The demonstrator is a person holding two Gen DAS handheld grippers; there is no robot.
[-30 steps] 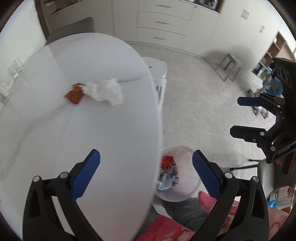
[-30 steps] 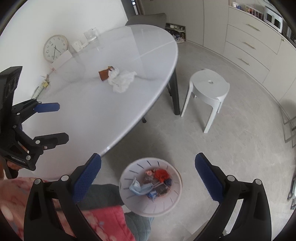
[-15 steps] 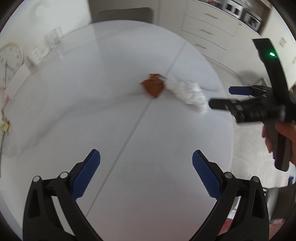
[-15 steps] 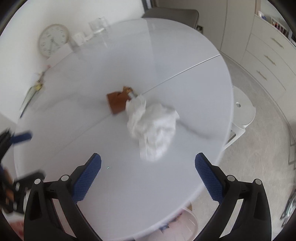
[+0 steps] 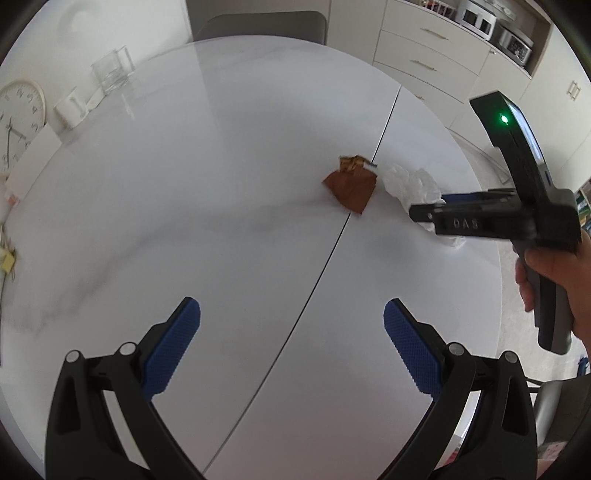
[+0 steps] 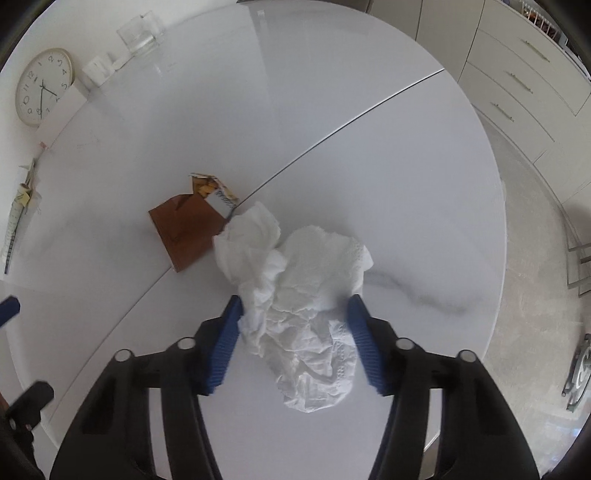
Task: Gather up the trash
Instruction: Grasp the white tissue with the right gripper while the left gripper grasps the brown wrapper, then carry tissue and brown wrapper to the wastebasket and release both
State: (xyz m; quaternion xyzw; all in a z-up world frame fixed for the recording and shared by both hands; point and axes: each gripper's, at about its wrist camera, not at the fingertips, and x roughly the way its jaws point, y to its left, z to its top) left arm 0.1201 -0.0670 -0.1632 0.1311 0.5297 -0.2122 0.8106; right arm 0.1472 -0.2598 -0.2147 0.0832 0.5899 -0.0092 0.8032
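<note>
A crumpled white tissue [image 6: 317,258] lies on the white oval table [image 6: 369,147], touching a torn brown packet [image 6: 184,232] to its left. My right gripper [image 6: 294,301] points down over the tissue with its jaws closing, and both blue pads touch the tissue's sides. In the left wrist view the same tissue [image 5: 410,182] and brown packet [image 5: 351,186] sit at the far right of the table, partly behind the right gripper [image 5: 432,206] held by a hand [image 5: 554,266]. My left gripper [image 5: 291,308] hangs open above bare tabletop with nothing between its fingers.
A round wall clock [image 6: 42,86], a clear glass container [image 6: 142,33] and a small white cup [image 5: 70,107] stand along the table's far left edge. A grey chair [image 5: 258,24] is behind the table. Drawers [image 6: 517,81] line the right wall.
Both grippers moved from beside the floor bin to over the table. The right gripper came down around the tissue and its jaws narrowed onto it. The left gripper stayed open.
</note>
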